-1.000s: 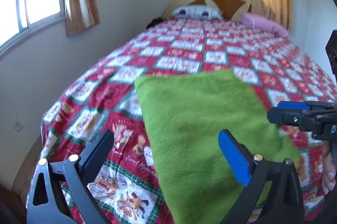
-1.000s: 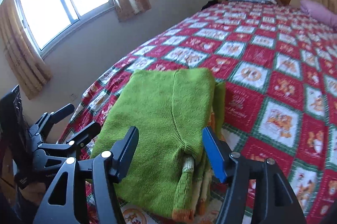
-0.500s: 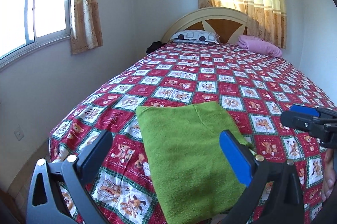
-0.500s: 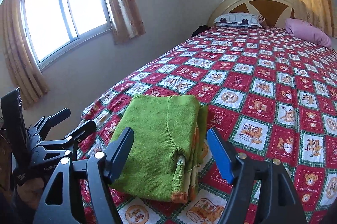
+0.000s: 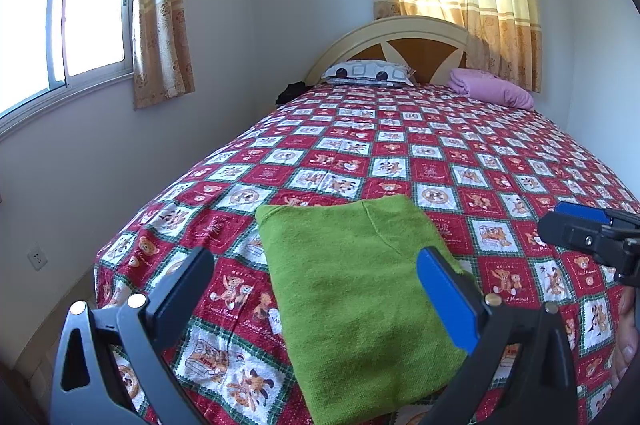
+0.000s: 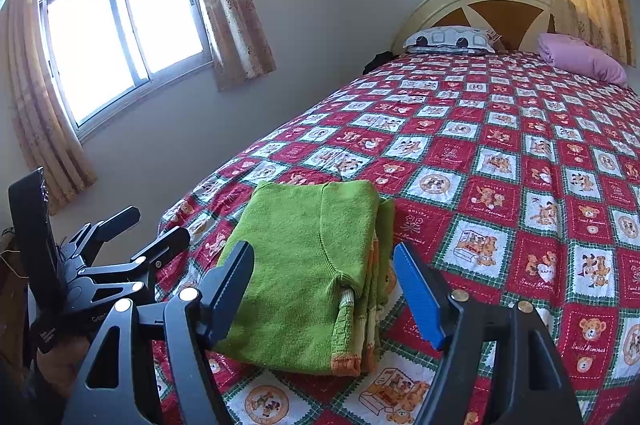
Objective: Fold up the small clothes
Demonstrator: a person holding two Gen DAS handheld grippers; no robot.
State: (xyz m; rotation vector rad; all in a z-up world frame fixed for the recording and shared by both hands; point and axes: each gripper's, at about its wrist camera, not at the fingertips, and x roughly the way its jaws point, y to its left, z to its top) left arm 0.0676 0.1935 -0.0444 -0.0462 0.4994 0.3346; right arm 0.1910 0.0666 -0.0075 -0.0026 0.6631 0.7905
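Observation:
A small green knitted sweater [image 5: 356, 297] lies folded into a neat rectangle near the foot corner of the bed; in the right wrist view [image 6: 308, 273] its orange-trimmed cuff and stacked layers show at the right edge. My left gripper [image 5: 316, 289] is open and empty, held above and short of the sweater. My right gripper [image 6: 324, 285] is open and empty, also raised clear of the sweater. The right gripper shows at the right edge of the left wrist view [image 5: 588, 229], and the left gripper shows at the left of the right wrist view [image 6: 120, 245].
The bed carries a red, white and green checked cover [image 5: 440, 161]. A patterned pillow [image 5: 368, 71] and a pink pillow [image 5: 492, 91] lie by the headboard [image 5: 400, 41]. A wall with a window [image 6: 120, 25] runs along the bed's left side.
Both grippers have lifted and drawn back from the folded sweater, so it looks smaller and more of the room shows. The sweater has not moved.

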